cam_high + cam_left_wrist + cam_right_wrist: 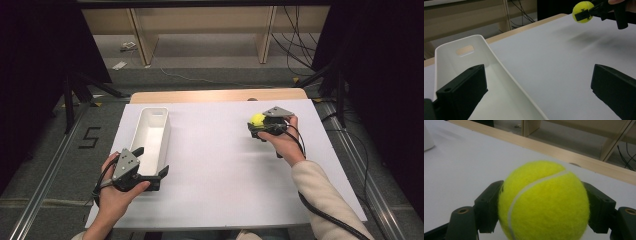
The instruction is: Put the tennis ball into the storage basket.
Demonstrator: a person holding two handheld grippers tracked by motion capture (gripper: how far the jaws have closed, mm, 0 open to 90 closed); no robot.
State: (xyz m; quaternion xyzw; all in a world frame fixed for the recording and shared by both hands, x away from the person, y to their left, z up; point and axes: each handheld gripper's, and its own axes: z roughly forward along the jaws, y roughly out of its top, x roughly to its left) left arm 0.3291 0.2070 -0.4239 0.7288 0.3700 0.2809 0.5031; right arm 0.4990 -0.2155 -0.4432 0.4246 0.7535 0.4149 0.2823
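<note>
The right gripper point(258, 125) clamps its 2 jaws on the tennis ball point(257, 119), held above the table point(225, 165) near its far right corner. The left gripper point(150, 167) stands open at the white bin's point(150, 131) near end.

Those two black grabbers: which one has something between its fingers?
The right gripper, on the right in the high view: its fingers clamp a yellow tennis ball above the table. The left gripper, by the white bin, holds nothing.
</note>
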